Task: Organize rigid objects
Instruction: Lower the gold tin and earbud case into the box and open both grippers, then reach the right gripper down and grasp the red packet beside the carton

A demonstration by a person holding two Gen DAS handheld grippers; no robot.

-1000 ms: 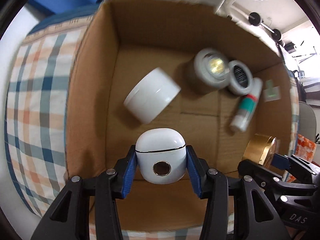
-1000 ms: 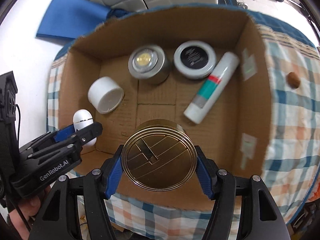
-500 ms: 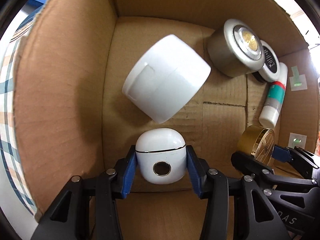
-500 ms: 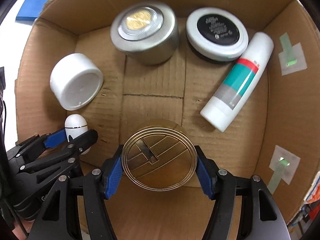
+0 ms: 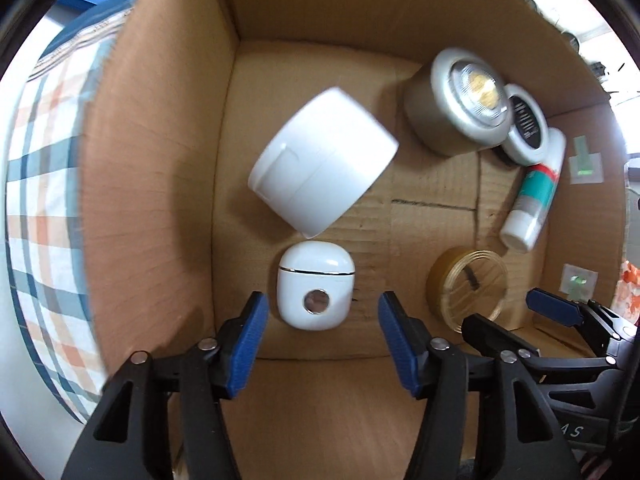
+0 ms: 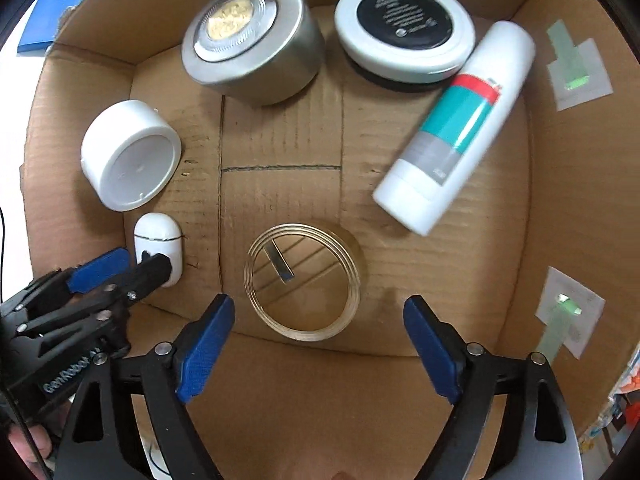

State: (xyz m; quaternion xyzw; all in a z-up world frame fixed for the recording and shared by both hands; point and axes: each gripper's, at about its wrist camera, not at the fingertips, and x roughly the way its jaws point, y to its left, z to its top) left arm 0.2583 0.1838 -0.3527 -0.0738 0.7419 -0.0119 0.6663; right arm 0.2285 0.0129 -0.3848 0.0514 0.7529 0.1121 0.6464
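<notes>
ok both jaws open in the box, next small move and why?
Probably lift both grippers straight up out of the cardboard box. The white case and gold tin sit on the floor, clear of the blue pads, whose jaws have just been opening. Left gripper and right gripper hold nothing.

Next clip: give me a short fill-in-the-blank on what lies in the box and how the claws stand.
1. The small white case sits between the open pads of the ____ claw.
2. The right claw has just opened around the ____ round tin.
3. The white tube with the teal and red band lies on its ____.
4. All six items rest inside a ____ box.

Missing words: left; gold; side; cardboard
</notes>
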